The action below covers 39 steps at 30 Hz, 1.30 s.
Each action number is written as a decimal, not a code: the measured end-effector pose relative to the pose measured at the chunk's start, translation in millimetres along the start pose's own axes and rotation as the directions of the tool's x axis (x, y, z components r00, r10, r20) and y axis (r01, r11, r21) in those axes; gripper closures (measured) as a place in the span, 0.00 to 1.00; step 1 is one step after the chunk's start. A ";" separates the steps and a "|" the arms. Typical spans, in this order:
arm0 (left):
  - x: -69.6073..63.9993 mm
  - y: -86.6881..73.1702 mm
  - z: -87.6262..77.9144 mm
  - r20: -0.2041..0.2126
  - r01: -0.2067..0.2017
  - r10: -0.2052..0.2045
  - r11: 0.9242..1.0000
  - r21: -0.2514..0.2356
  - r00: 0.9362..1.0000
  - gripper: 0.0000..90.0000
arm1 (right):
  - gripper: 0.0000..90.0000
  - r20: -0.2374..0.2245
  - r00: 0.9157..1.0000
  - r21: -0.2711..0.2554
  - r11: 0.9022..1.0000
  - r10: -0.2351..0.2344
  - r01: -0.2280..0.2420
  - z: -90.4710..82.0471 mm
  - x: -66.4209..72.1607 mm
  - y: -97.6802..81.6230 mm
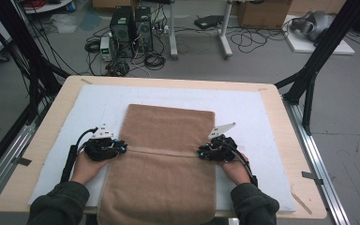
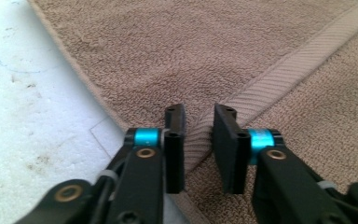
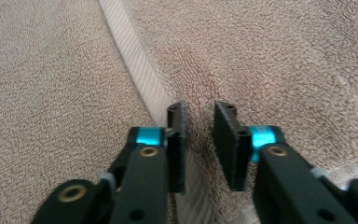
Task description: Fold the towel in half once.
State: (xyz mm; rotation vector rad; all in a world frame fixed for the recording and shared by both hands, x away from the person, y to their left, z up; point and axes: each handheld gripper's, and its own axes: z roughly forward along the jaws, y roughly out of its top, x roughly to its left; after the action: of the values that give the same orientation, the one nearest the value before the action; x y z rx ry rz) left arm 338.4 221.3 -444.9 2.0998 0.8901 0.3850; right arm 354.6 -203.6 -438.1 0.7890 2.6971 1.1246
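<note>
Jaws of left gripper (image 2: 199, 140) narrowed onto pinched ridge of brown terry towel (image 1: 161, 159) at its left edge, by ribbed band (image 2: 279, 74); cloth bunched between pads. Right gripper (image 3: 199, 140) likewise clamps fold at right edge. Towel lies flat mid-worktop on white foam mat (image 1: 243, 108), near end hanging over front edge, cut off. Fingertips hidden in high view.

brown terry towel (image 1: 168, 154) | flat, partly folded, ribbed band crossing mid-width | centred on white pad, near end hanging over counter's front edge | edges pinched
</note>
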 end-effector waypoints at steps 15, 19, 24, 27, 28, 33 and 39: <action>3.5 10.0 -27.1 0.054 0.059 -0.053 0.991 -0.122 0.997 0.97 | 0.94 -0.022 1.000 -0.081 0.997 0.005 -0.006 -22.7 -2.9 13.6; -0.1 9.5 -35.8 0.063 0.052 -0.044 0.991 -0.127 0.997 0.97 | 0.94 -0.032 0.999 -0.104 0.995 -0.009 0.005 -32.0 2.2 18.0; -14.8 1.6 -53.5 0.067 0.027 -0.017 0.989 -0.145 0.998 0.97 | 0.94 -0.054 0.997 -0.123 0.992 -0.045 0.038 -46.5 18.6 18.1; -28.9 -9.2 -66.3 0.078 0.012 0.000 0.989 -0.150 0.997 0.97 | 0.94 -0.071 0.995 -0.137 0.989 -0.069 0.059 -54.8 33.8 11.6; -34.1 -13.9 -70.8 0.084 0.007 0.005 0.989 -0.146 0.996 0.97 | 0.94 -0.078 0.994 -0.140 0.988 -0.079 0.068 -57.1 39.6 8.2; -67.8 -41.2 -99.4 0.083 -0.020 0.032 0.989 -0.149 0.996 0.97 | 0.94 -0.118 0.979 -0.159 0.977 -0.164 0.144 -70.2 75.8 -8.7; -97.9 -63.5 -127.2 0.125 -0.038 0.057 0.988 -0.150 0.991 0.91 | 0.73 -0.233 0.952 -0.201 0.968 -0.197 0.151 -87.0 109.0 -25.1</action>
State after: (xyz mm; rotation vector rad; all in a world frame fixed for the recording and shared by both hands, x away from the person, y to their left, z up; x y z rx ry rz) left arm 171.6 250.5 -411.2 1.9885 0.7158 0.3259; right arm 224.8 -218.1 -383.0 0.3934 2.7380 1.4880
